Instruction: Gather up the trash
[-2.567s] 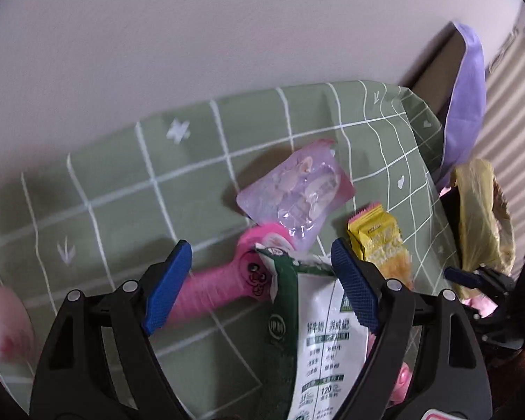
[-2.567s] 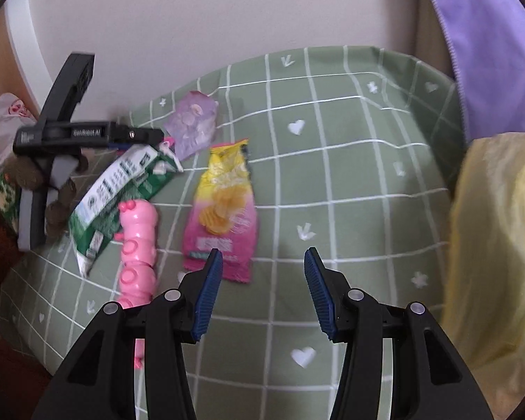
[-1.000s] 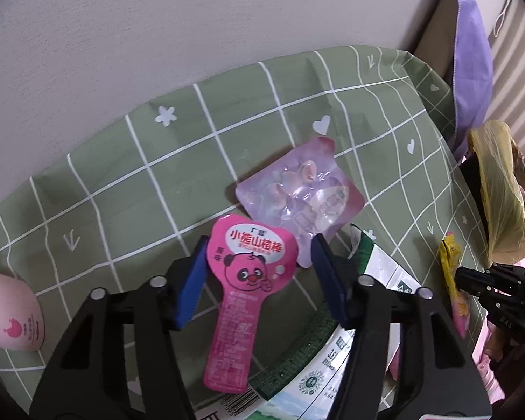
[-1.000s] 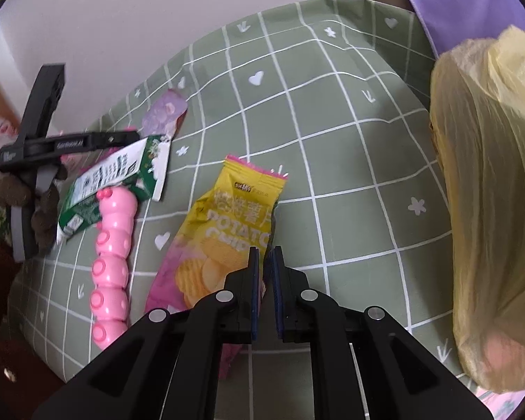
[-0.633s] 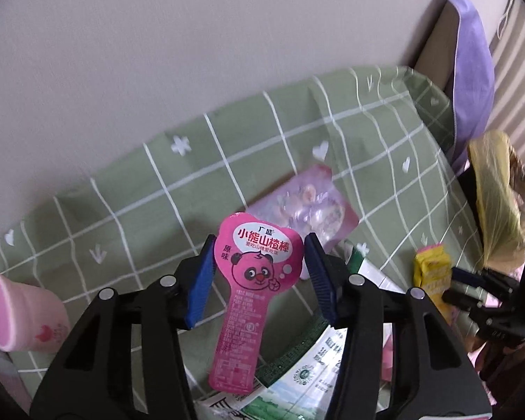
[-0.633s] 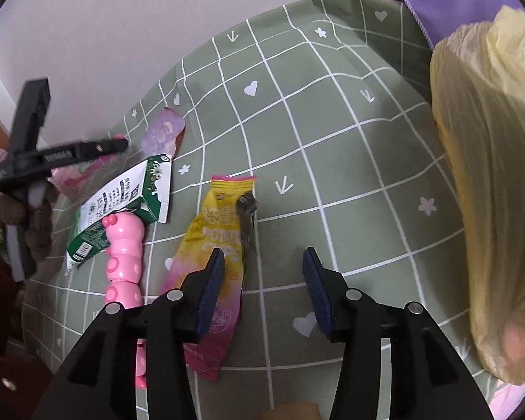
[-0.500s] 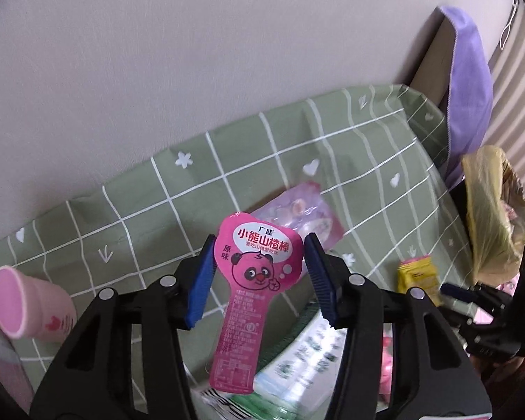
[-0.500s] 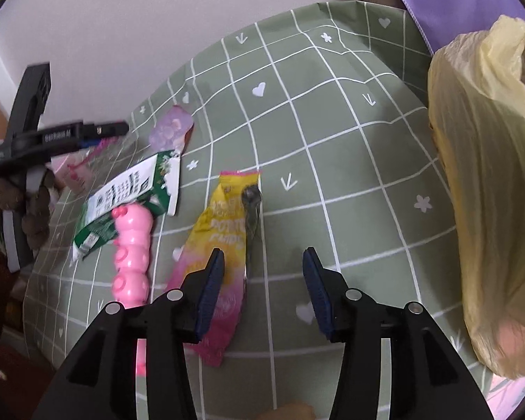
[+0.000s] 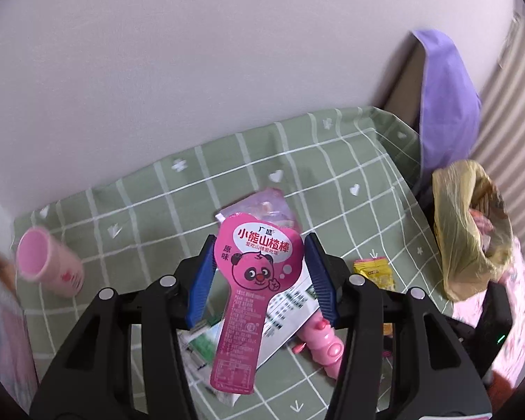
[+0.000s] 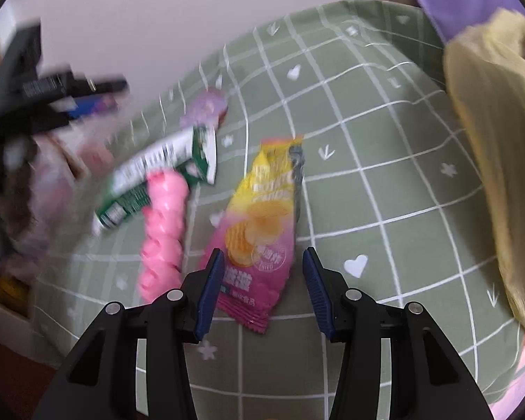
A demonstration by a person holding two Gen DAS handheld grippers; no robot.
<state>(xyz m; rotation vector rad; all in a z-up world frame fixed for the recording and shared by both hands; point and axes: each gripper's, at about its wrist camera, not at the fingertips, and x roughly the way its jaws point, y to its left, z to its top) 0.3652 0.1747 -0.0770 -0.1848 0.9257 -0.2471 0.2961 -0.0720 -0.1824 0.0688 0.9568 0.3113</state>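
My left gripper [image 9: 259, 276] is shut on a pink panda snack wrapper [image 9: 252, 280] and holds it above the green checked cloth [image 9: 332, 175]. Under it lie a purple packet [image 9: 262, 203] and a green-and-white wrapper [image 9: 287, 311]. My right gripper [image 10: 262, 287] is open and empty, just above the lower end of a yellow-and-pink chip bag [image 10: 262, 234] lying flat. The yellow trash bag [image 9: 469, 231] stands open at the right edge; it also shows in the right wrist view [image 10: 500, 140].
A pink caterpillar toy [image 10: 164, 231] lies left of the chip bag, touching the green-and-white wrapper [image 10: 157, 175]. A pink cup [image 9: 49, 262] lies at the cloth's left edge. A purple pillow [image 9: 444, 105] leans at the back right. A white wall runs behind.
My left gripper closed on the pink panda wrapper and lifted it off the cloth. My right gripper opened, releasing the chip bag, and has since moved closer over it.
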